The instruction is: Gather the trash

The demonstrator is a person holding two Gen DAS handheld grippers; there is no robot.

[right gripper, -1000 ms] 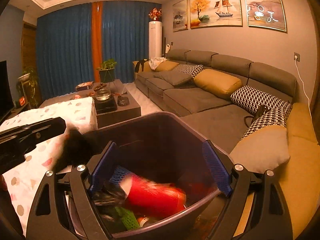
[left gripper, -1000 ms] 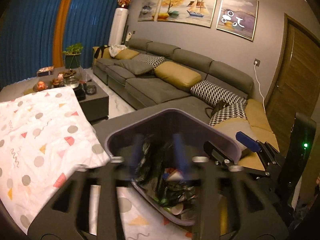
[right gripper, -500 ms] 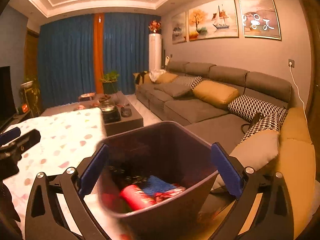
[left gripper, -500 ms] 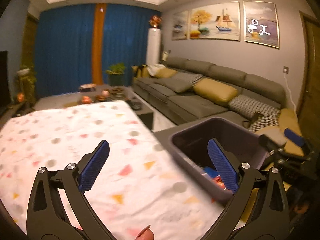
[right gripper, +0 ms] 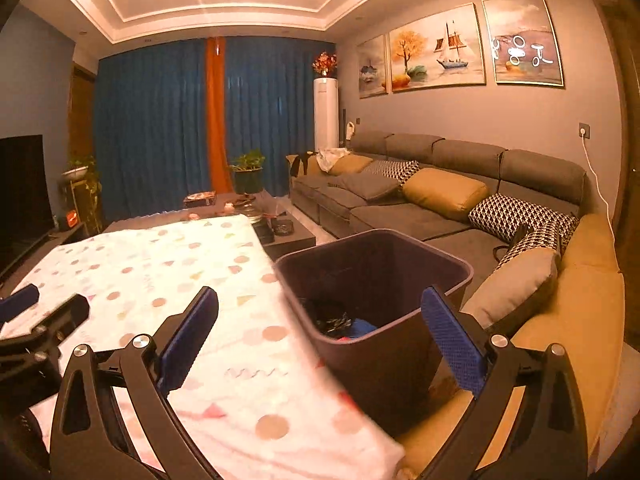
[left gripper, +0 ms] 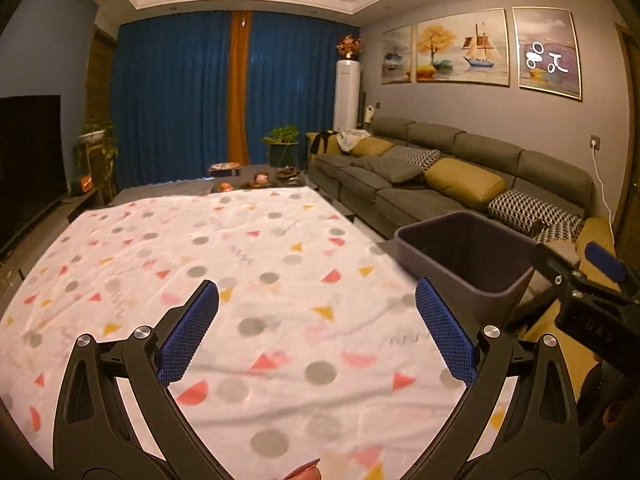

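Note:
A dark grey trash bin stands at the right edge of the table, with dark, blue and red trash in its bottom. It also shows in the left wrist view. My left gripper is open and empty above the white patterned tablecloth, left of the bin. My right gripper is open and empty, in front of the bin and above its near rim. The right gripper also shows at the right edge of the left wrist view.
A grey sectional sofa with yellow and patterned cushions runs along the right wall. A dark coffee table with small items and a plant stand beyond the cloth. A TV is at the left.
Both grippers have pulled up and back from the bin. The left gripper opened and swung left over the tablecloth. The red item that was between the right fingers now lies in the bin.

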